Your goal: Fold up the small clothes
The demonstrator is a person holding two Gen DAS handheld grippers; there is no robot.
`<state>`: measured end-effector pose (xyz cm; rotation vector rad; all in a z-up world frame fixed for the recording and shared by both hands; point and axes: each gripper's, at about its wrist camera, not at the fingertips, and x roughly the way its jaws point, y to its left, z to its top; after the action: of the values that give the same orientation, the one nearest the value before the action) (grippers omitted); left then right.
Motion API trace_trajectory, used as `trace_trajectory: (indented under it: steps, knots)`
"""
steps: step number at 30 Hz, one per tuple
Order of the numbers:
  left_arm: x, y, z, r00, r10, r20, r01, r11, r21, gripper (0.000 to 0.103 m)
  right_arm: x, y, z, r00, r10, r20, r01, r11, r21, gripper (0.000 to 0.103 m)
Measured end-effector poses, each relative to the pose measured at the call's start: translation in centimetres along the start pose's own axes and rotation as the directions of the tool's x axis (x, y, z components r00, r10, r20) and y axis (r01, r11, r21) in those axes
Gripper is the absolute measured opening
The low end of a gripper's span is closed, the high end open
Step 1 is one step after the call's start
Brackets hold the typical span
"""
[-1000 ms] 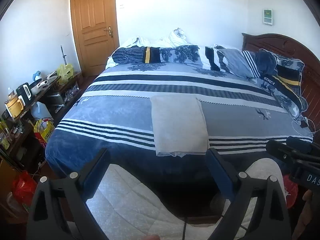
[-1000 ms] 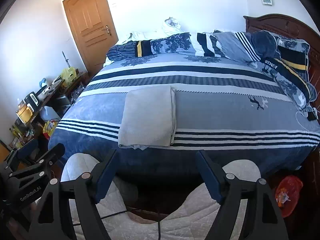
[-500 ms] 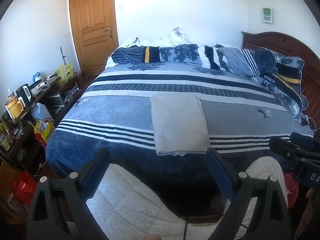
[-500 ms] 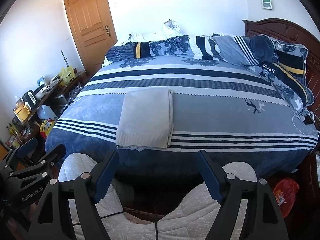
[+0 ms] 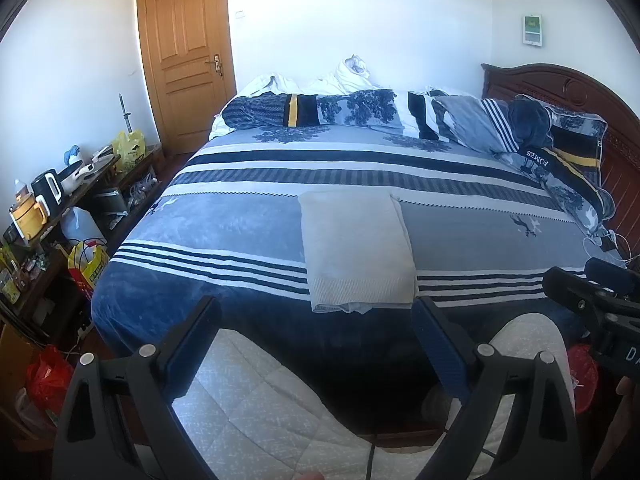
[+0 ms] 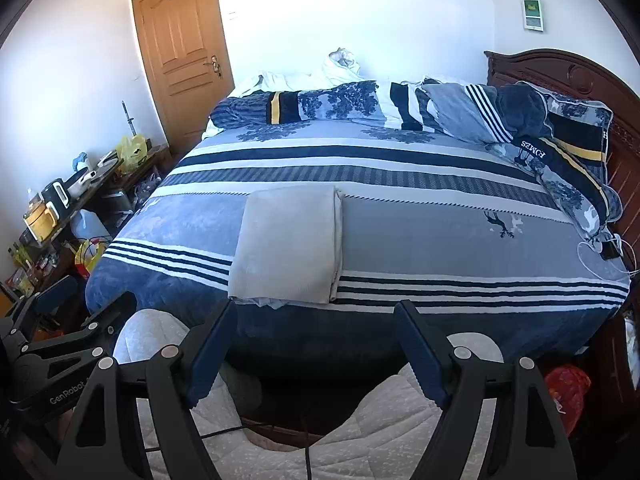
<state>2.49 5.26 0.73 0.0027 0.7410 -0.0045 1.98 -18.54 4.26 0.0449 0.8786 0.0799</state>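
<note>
Folded pale garment [image 5: 356, 246] lies flat near bed [image 5: 224, 224] front edge, fold apparently done, w/ left claw [image 5: 316, 340] & right claw [image 6: 314, 336] both wide, empty, held back.

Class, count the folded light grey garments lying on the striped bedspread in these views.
1. The folded light grey garment lies flat near the foot edge of the bed; further layers show underneath, so another piece may be hidden within.

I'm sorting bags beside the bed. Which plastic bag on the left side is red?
The red bag lying lowest on the floor, nearest the left gripper. The other two bags are yellow and sit farther back.
</note>
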Motion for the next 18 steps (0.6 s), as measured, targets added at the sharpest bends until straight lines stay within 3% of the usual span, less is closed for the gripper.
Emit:
trace_trajectory:
  steps: [18]
  knots:
    - [-0.06, -0.12, 0.66, 1.0, -0.017, -0.012, 0.017, 1.0, 0.0, 0.095, 0.14, 0.28, 0.11, 1.0, -0.009, -0.002, 0.009, 1.0, -0.002, 0.084]
